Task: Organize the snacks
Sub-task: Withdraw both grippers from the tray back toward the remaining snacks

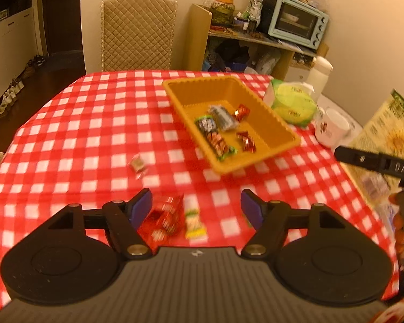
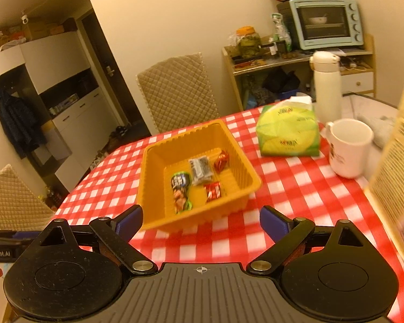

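An orange basket [image 1: 280,123] sits on a red-checked table [image 1: 80,134], holding five wrapped snacks [image 1: 218,126]. Three more snacks lie loose on the cloth: a small candy [image 1: 138,164] left of the basket, and a red packet [image 1: 164,218] beside a green-and-white bar [image 1: 194,219], both between the spread fingers of the left gripper [image 1: 196,207]. The right gripper [image 2: 200,222] hovers near the basket's front edge, also wide open and holding nothing. A tissue pack [image 2: 288,132] and white mug [image 2: 348,148] stand right of the basket.
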Available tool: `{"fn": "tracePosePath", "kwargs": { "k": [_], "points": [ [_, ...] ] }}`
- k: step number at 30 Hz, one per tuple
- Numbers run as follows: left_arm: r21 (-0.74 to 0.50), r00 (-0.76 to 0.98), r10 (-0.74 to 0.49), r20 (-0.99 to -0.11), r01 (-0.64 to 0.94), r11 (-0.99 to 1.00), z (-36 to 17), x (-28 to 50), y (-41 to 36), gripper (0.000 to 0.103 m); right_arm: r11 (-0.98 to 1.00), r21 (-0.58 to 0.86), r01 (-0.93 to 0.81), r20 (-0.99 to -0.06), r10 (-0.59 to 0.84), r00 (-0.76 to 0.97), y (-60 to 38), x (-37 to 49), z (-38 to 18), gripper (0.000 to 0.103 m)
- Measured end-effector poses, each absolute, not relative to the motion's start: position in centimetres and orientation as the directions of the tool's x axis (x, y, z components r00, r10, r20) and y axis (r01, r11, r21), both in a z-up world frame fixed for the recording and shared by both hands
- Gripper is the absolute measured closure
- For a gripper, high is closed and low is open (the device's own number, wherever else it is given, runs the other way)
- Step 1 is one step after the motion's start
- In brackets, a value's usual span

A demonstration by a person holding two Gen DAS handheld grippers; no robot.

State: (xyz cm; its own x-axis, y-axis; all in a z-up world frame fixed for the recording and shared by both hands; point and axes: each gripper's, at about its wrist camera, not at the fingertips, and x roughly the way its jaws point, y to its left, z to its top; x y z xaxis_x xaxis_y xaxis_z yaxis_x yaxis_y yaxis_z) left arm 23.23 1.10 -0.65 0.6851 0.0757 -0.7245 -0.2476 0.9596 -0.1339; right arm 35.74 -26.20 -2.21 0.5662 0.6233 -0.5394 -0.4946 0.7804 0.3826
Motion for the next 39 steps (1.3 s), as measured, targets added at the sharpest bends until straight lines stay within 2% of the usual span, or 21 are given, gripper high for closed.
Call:
{"fn": "tracePosePath", "kwargs": {
  "k": [20, 39],
  "points": [
    [-0.133, 0.655, 0.030, -0.755, -0.197, 0.971, -1.6, 8.2, 1.7, 0.030, 0.854, 0.343, -0.391, -0.647, 0.517, 0.560, -28.6, 19.1, -3.1, 0.010],
    [-0.134, 0.604, 0.011, -0.797, -0.194, 0.972, -3.6, 3.2, 2.1, 0.030, 0.852, 0.303, -0.427, -0.747, 0.490, 0.449, -26.0, 12.8, -6.4, 0.010]
  ]
}}
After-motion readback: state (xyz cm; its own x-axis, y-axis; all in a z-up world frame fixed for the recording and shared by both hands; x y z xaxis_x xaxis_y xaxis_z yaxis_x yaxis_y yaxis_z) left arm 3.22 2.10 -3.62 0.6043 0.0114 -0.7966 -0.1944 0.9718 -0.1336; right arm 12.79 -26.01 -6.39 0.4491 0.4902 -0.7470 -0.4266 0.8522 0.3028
